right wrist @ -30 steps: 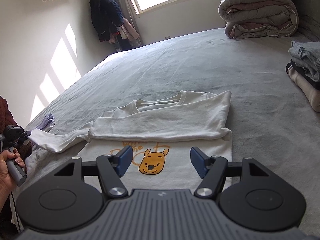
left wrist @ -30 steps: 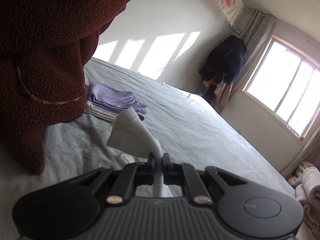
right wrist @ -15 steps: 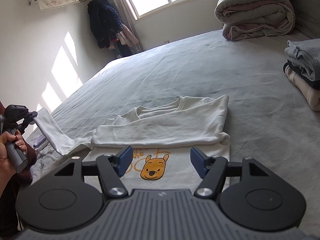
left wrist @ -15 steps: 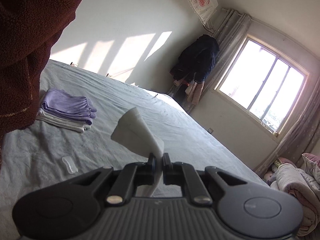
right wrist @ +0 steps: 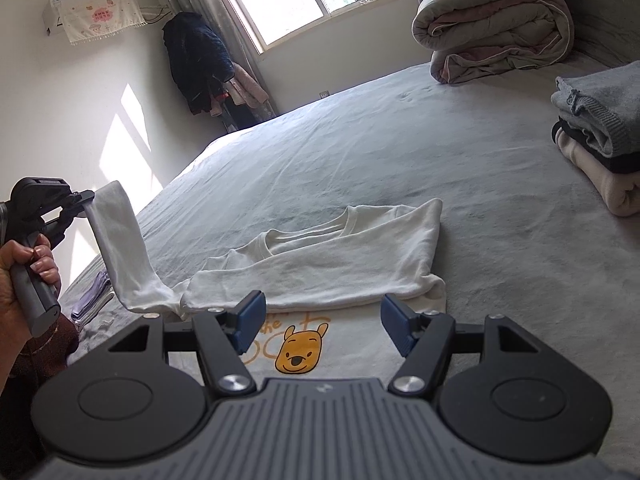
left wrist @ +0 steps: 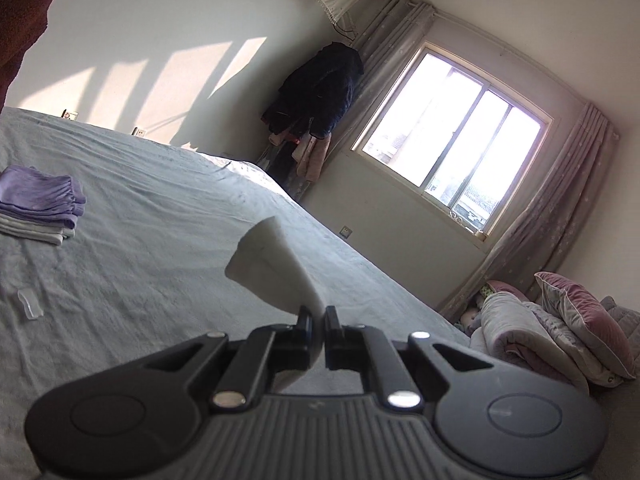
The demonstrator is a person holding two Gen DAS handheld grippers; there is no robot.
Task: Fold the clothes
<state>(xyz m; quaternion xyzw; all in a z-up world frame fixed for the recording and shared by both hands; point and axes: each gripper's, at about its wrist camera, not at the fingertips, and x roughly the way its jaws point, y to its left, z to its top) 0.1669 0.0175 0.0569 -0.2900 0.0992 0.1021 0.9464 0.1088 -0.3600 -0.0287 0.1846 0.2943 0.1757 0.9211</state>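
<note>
Jaws on the left gripper (left wrist: 316,322) are pinched tight on the cuff of one long white sleeve (right wrist: 120,248), which hangs lifted off the bed, while the jaws of the right gripper (right wrist: 322,322) stand spread with nothing between them, hovering over the shirt's printed front. Widest of all is the bed (right wrist: 360,152), covered in a soft, creased grey-blue sheet. On it, just ahead of the right gripper, lies one white knit sweatshirt (right wrist: 340,268), its other sleeve folded flat across the chest above a yellow bear print (right wrist: 298,354). One rolled quilt (right wrist: 496,28) sits at the far end, puffy and grey-pink. Two stacks of folded clothes rest on the sheet: a grey, black and cream one (right wrist: 600,136) at the right, a smaller purple and white one (left wrist: 40,204) at the left. A hand (right wrist: 20,264) grips the left gripper's handle.
</note>
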